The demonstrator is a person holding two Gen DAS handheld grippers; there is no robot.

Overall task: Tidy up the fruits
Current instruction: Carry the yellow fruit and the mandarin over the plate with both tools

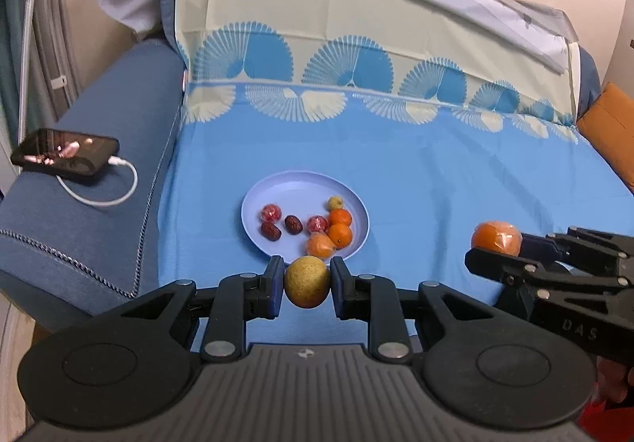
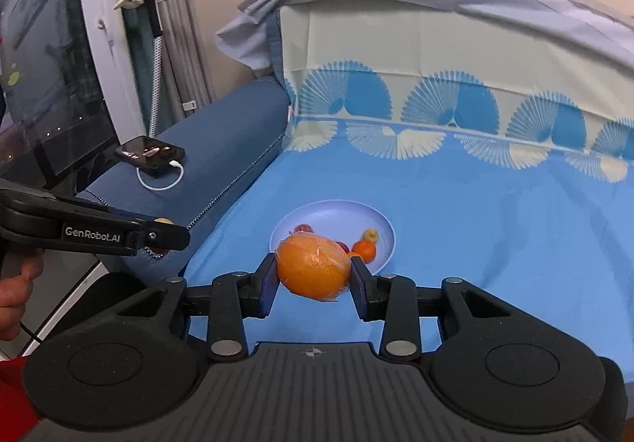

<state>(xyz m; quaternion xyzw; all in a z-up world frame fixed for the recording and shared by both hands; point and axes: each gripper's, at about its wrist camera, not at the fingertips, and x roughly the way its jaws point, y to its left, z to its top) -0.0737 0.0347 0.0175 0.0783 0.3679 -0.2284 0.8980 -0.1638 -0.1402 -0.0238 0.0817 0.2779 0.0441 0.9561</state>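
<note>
A pale blue plate [image 1: 277,184] lies on the blue bedsheet and holds several small fruits: two dates [image 1: 293,224], red wrapped fruits [image 1: 272,213], small oranges [image 1: 340,218] and a small yellow-green fruit [image 1: 335,202]. My left gripper [image 1: 306,285] is shut on a yellow-green pear [image 1: 306,283], held just in front of the plate's near rim. My right gripper [image 2: 313,275] is shut on a plastic-wrapped orange [image 2: 313,267], held above the sheet in front of the plate [image 2: 380,220]. The right gripper and its orange [image 1: 495,238] also show at the right in the left wrist view.
A phone [image 1: 65,150] on a white charging cable lies on the dark blue sofa arm [image 1: 99,204] to the left. A patterned cushion back [image 1: 356,45] under a grey sheet rises behind the plate. An orange cushion [image 1: 610,125] sits at the far right.
</note>
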